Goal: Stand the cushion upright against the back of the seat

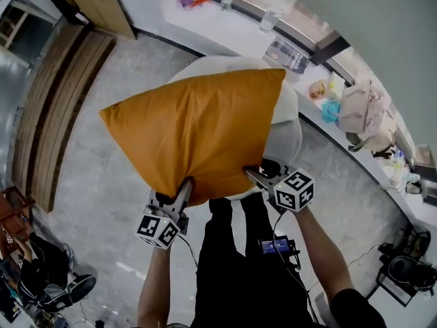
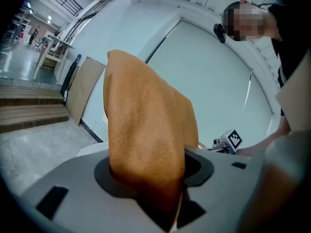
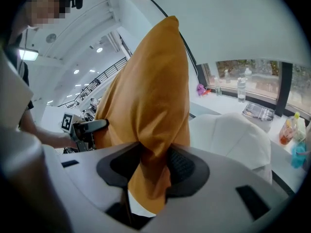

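In left hand-held gripper (image 1: pixel 185 184), right hand-held gripper (image 1: pixel 252 173): cushion (image 1: pixel 198 121).

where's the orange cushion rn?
Head view, centre: the orange cushion is held up over the white seat, its near edge clamped by the left hand-held gripper and the right hand-held gripper.

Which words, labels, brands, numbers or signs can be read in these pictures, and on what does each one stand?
No text is readable.
Black-and-white marker cube of the left gripper: square patterns only, no letters.
Matching marker cube of the right gripper: likewise.
Orange fabric cushion: plain.
Dark printed flat item on the white counter: print too small.
Small blue screen at the person's waist: blurred.
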